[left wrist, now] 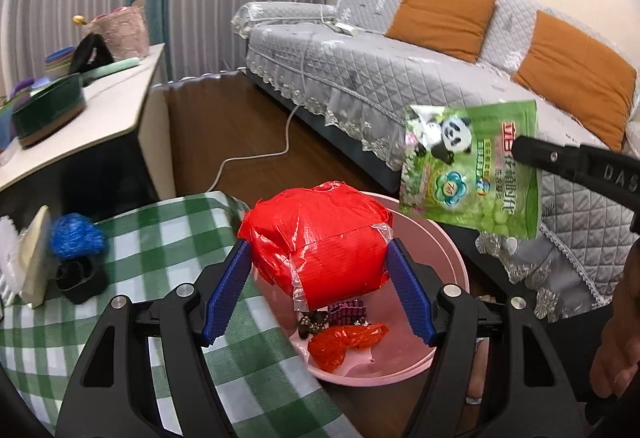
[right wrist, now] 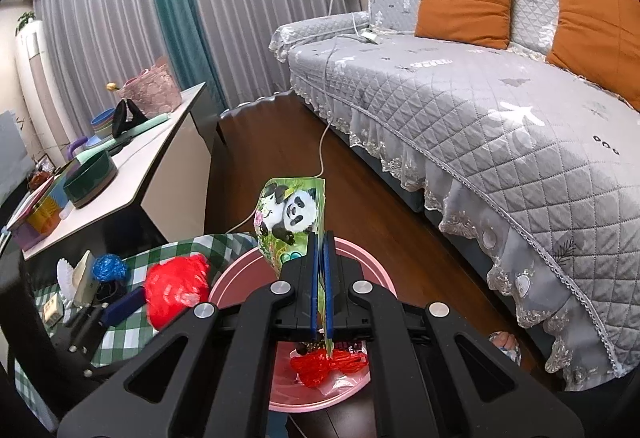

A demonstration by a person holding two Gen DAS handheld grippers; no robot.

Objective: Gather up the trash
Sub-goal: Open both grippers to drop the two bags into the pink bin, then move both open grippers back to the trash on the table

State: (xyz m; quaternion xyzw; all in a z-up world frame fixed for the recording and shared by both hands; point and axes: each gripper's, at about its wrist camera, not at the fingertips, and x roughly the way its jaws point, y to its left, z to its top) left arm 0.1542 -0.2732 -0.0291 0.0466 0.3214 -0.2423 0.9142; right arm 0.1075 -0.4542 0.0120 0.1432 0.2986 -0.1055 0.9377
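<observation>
Pink plastic basin [left wrist: 448, 238] — round, smooth, set low beside the bench [left wrist: 160, 238], which wears a green-and-white checked cloth. Inside the basin: a crumpled red plastic scrap [left wrist: 348, 344], a small dark purple gridded piece [left wrist: 347, 311] and a dark speckled bit [left wrist: 310, 322] whose nature is hard to make out.

Left tool [left wrist: 318, 286] — jaws spread wide around a red plastic bundle [left wrist: 320, 242], ball-shaped, crinkled, patched with clear tape; the blue ribbed pads [left wrist: 226, 294] sit against its two sides, gripping it over the basin's near edge.

Right tool [right wrist: 320, 286] — clamped tight on a flat green snack bag [right wrist: 290, 216] printed with a panda; glossy film, held upright above the basin. From the left view the bag [left wrist: 472, 166] hangs over the basin's far rim, the black tool tip crossing its face.

On the bench, left end: a blue crinkled wad [left wrist: 76, 238], a black ring-shaped item [left wrist: 78, 276], and white and cream objects cut off at the edge, blurred.

Behind: grey quilted sofa [left wrist: 360, 78] with lace trim and orange cushions [left wrist: 444, 18]; a white cable [left wrist: 256, 158] runs across the dark wood floor.
</observation>
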